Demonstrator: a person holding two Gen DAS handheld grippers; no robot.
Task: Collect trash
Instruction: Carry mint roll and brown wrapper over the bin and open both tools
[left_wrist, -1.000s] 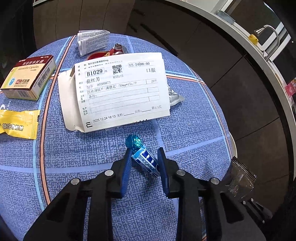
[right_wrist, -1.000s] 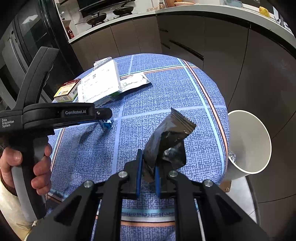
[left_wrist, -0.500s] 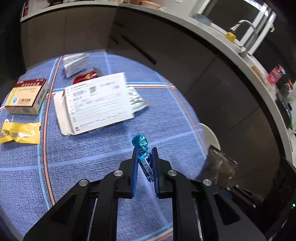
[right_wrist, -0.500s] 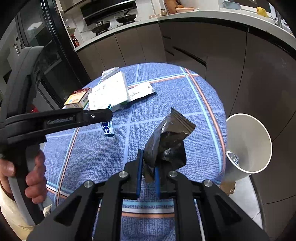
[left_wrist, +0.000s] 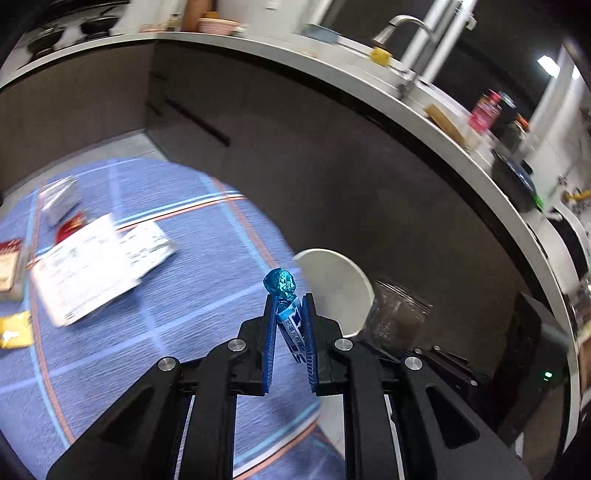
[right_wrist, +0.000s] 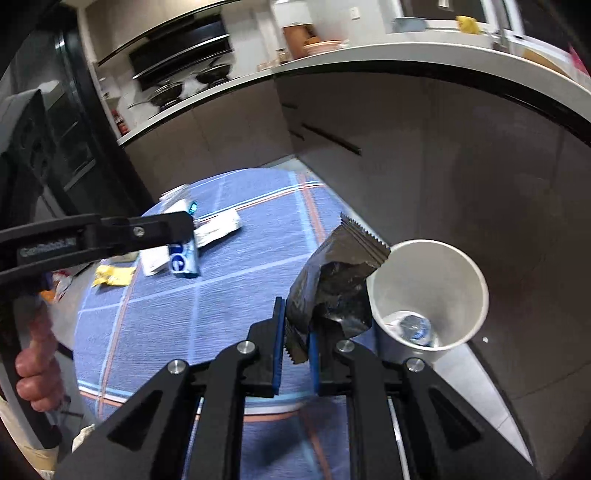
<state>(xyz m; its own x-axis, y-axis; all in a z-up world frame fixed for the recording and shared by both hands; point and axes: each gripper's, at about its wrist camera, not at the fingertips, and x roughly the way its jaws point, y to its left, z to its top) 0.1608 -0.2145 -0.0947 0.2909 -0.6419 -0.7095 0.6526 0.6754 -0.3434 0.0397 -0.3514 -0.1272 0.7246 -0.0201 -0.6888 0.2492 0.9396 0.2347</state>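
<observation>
My left gripper (left_wrist: 290, 308) is shut on a blue and white gum wrapper (left_wrist: 286, 314) with a crumpled teal foil end (left_wrist: 280, 282), held in the air above the table's right edge. In the right wrist view that left gripper (right_wrist: 184, 227) reaches in from the left with the blue wrapper (right_wrist: 183, 258) hanging below it. My right gripper (right_wrist: 295, 332) is shut on a crumpled black snack wrapper (right_wrist: 332, 280) beside the white bin (right_wrist: 476, 273). The white bin (left_wrist: 354, 273) stands on the floor just past the table edge, with a little trash at its bottom.
The round table with a blue checked cloth (right_wrist: 221, 306) carries a printed paper bag (left_wrist: 81, 269), a silver blister pack (left_wrist: 147, 247), a yellow sachet (right_wrist: 112, 275) and boxes at the left. Dark cabinets and a counter curve behind. A hand (right_wrist: 37, 369) grips the left gripper's handle.
My left gripper shut on the blue wrapper, lifted it off the cloth and carried it right toward the bin. The right gripper rose with the black wrapper and came nearer the bin.
</observation>
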